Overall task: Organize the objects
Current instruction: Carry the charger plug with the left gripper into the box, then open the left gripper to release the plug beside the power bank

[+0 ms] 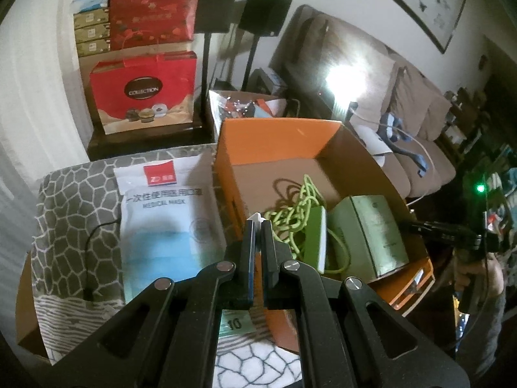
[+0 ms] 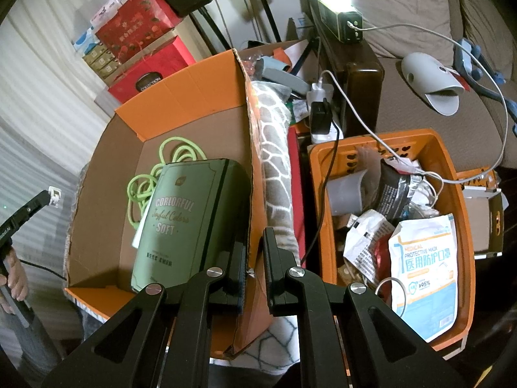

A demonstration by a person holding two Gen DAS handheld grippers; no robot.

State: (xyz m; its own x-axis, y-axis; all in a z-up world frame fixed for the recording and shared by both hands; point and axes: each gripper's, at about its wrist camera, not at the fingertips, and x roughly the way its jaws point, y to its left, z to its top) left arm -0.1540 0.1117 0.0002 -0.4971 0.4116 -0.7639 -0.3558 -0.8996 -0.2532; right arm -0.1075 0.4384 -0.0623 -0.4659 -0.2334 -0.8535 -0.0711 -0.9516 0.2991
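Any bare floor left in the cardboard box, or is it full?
Free: cardboard box floor along the far orange wall and its left side, beyond the green cord. Near-right corner taken by the green carton, cord beside it. Orange basket is packed; no room there.

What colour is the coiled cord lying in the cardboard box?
Bright lime green. The cord shows best in the right wrist view, lying beside the green pack in the box.
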